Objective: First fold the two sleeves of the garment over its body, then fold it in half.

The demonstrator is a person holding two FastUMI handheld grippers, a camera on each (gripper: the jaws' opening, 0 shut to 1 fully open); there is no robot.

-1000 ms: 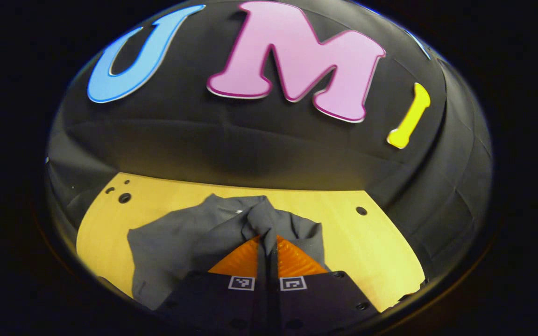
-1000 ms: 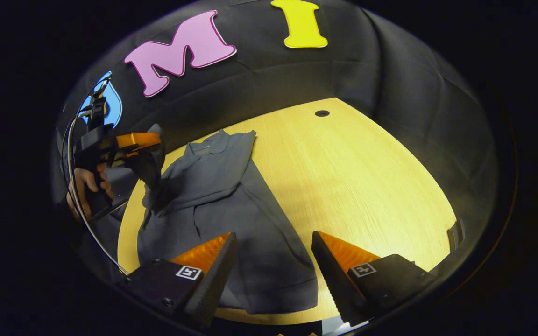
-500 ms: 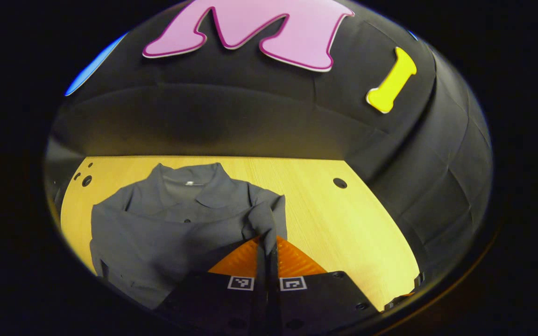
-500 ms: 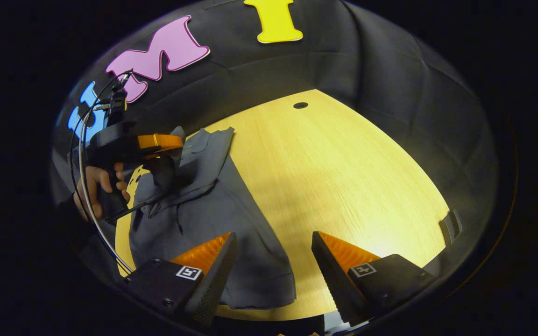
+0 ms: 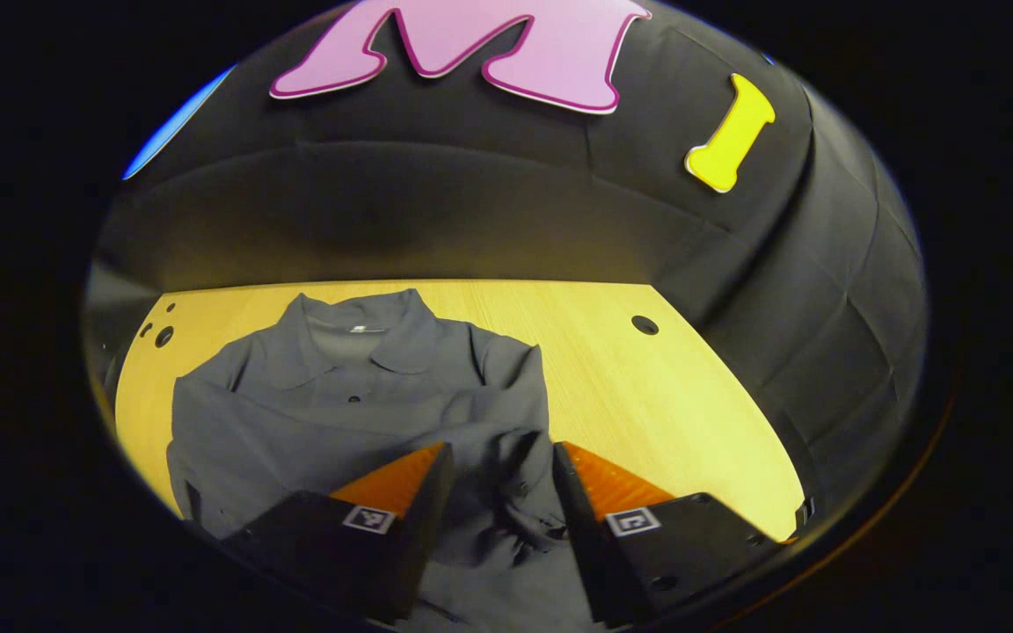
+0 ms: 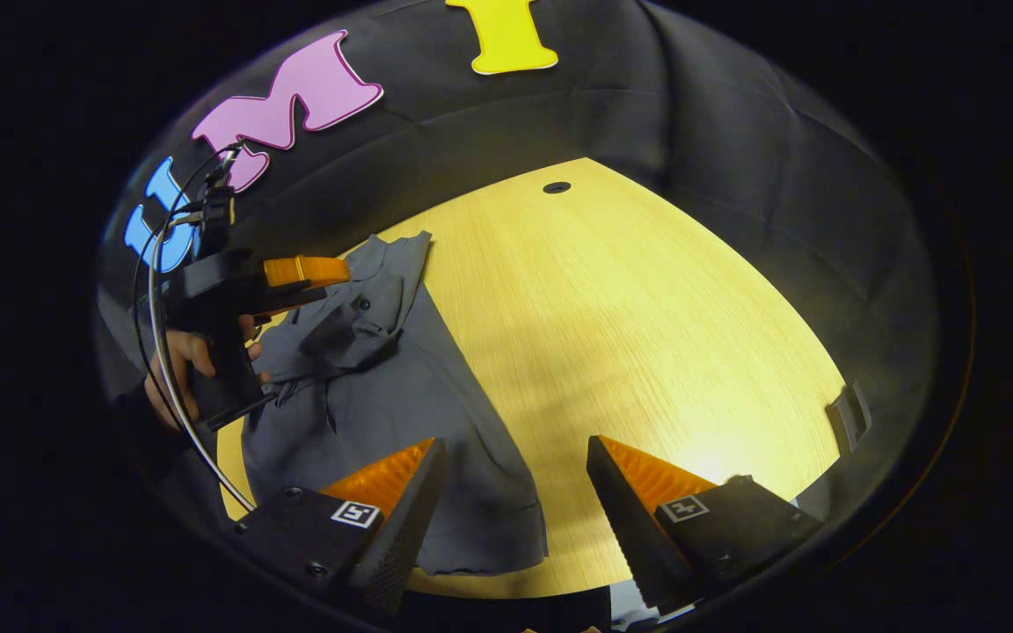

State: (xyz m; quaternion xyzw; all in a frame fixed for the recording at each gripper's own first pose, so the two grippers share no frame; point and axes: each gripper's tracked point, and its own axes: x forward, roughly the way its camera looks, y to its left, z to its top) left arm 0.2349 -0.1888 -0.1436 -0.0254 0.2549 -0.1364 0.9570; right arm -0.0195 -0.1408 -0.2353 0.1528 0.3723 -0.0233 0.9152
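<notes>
Hand [image 6: 185, 365]: showing at the left of the right gripper view, gripping the handle of the left hand-held gripper.
Left hand-held gripper [image 5: 493, 470]: hovering just over the shirt with its fingers spread apart, holding nothing.
Shirt [image 5: 331, 413]: grey, collared, lying on the counter with its collar toward the wall; one sleeve [image 5: 506, 466] is lying bunched across the body, between the left fingers.
Writing: a small tag inside the collar is showing, too small to read.
Counter [image 6: 647, 334]: pale wood, with a round hole [image 6: 557, 187] near the far edge.
Right hand-held gripper [image 6: 515, 475]: fingers standing wide, gripping nothing, above the shirt's lower hem.
</notes>
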